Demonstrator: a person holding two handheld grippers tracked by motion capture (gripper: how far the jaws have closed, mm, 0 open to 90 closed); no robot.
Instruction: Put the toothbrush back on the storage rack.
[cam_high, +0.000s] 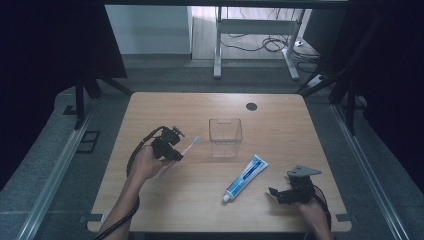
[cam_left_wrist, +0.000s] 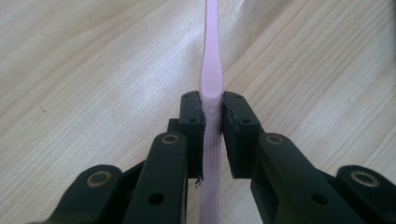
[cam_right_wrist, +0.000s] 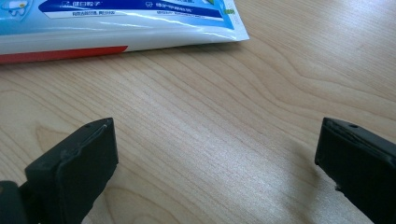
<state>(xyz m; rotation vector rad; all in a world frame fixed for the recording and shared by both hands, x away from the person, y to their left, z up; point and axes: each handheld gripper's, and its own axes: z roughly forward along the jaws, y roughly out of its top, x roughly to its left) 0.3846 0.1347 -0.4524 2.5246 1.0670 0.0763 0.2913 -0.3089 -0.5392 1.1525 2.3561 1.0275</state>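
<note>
Left tongs (cam_high: 176, 153) clenched on pink toothbrush (cam_high: 186, 148), long axis pointing at clear cup (cam_high: 225, 137) toward counter's (cam_high: 280, 120) centre; right tongs (cam_high: 276, 193) released, near toothpaste tube (cam_high: 246, 177).

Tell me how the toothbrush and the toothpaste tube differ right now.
The toothbrush is pink, thin and stick-like; the toothpaste tube is blue and white, wider and flatter. The toothbrush is clamped between the jaws of the left tool and held off the table, while the toothpaste tube lies flat on the wood, untouched, with the right tool open beside it. Both lie in front of the clear container, angled the same way.
</note>
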